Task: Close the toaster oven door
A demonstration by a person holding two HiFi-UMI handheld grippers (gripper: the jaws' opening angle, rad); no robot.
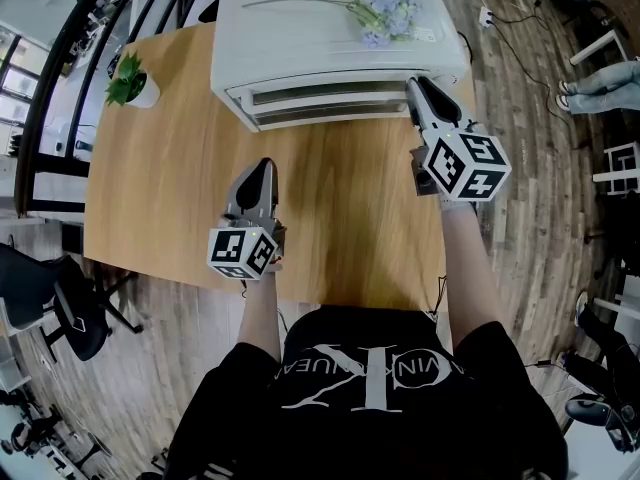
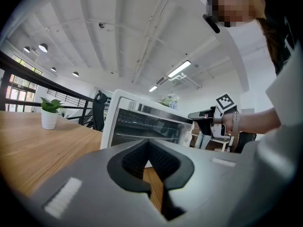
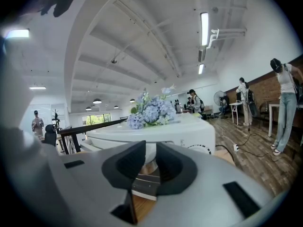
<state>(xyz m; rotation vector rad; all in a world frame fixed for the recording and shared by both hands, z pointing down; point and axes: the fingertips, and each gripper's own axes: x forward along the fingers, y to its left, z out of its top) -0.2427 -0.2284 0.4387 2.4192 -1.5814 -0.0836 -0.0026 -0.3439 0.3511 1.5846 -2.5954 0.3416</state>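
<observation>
The right tool (image 1: 413,85), jaws narrowly apart, meets the near-upright toaster oven door (image 1: 320,108) at its top corner. The left tool (image 1: 263,166) hovers, jaws together. Push squarely until the door seats flush.

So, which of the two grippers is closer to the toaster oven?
The right gripper: its tip is at the toaster oven's front right corner, while the left gripper sits back over the table.
</observation>
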